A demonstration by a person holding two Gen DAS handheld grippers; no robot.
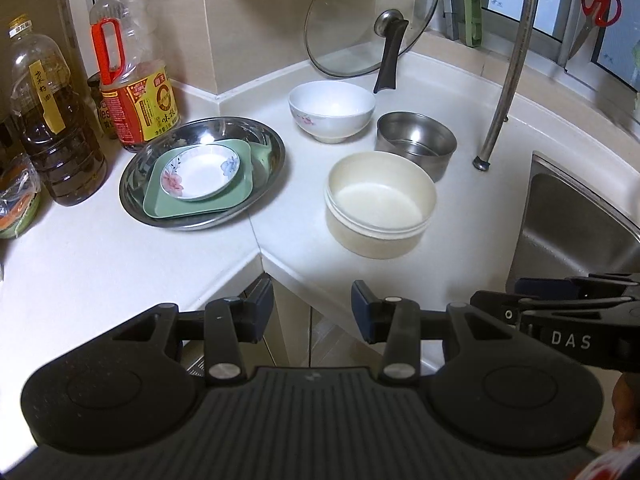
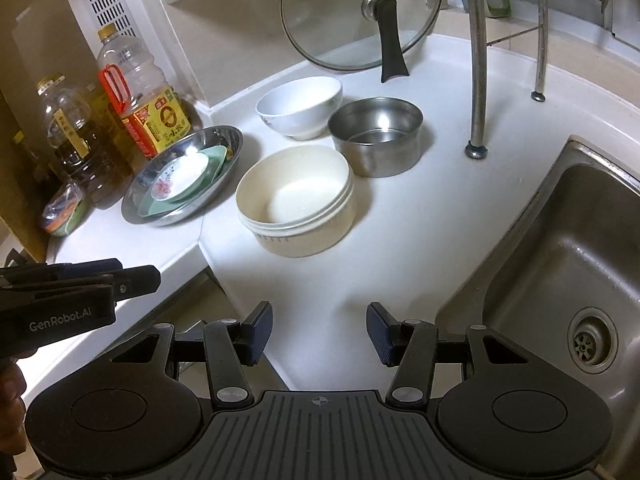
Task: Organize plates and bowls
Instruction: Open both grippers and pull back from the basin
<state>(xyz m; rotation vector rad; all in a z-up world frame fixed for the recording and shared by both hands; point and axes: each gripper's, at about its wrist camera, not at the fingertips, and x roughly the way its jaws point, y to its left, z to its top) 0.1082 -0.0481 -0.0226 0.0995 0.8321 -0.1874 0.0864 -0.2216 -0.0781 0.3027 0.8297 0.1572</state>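
Note:
On the white counter (image 1: pixel 100 264) a steel plate (image 1: pixel 202 174) holds a green square dish (image 1: pixel 200 204) with a small flowered saucer (image 1: pixel 200 174) on top. To their right stand stacked cream bowls (image 1: pixel 380 204), a white flowered bowl (image 1: pixel 332 110) and a steel bowl (image 1: pixel 416 142). The right wrist view shows the same steel plate (image 2: pixel 182 176), cream bowls (image 2: pixel 296 200), white bowl (image 2: pixel 300 106) and steel bowl (image 2: pixel 376 134). My left gripper (image 1: pixel 312 310) hovers open before the counter edge, holding nothing. My right gripper (image 2: pixel 320 334) is open and empty over the counter's front.
Oil bottles (image 1: pixel 132 68) and a packet (image 1: pixel 18 200) crowd the back left. A glass lid (image 1: pixel 372 20) leans on the wall. A rack leg (image 1: pixel 504 80) stands by the steel sink (image 2: pixel 560 260). Red scissors (image 1: pixel 596 12) hang by the window.

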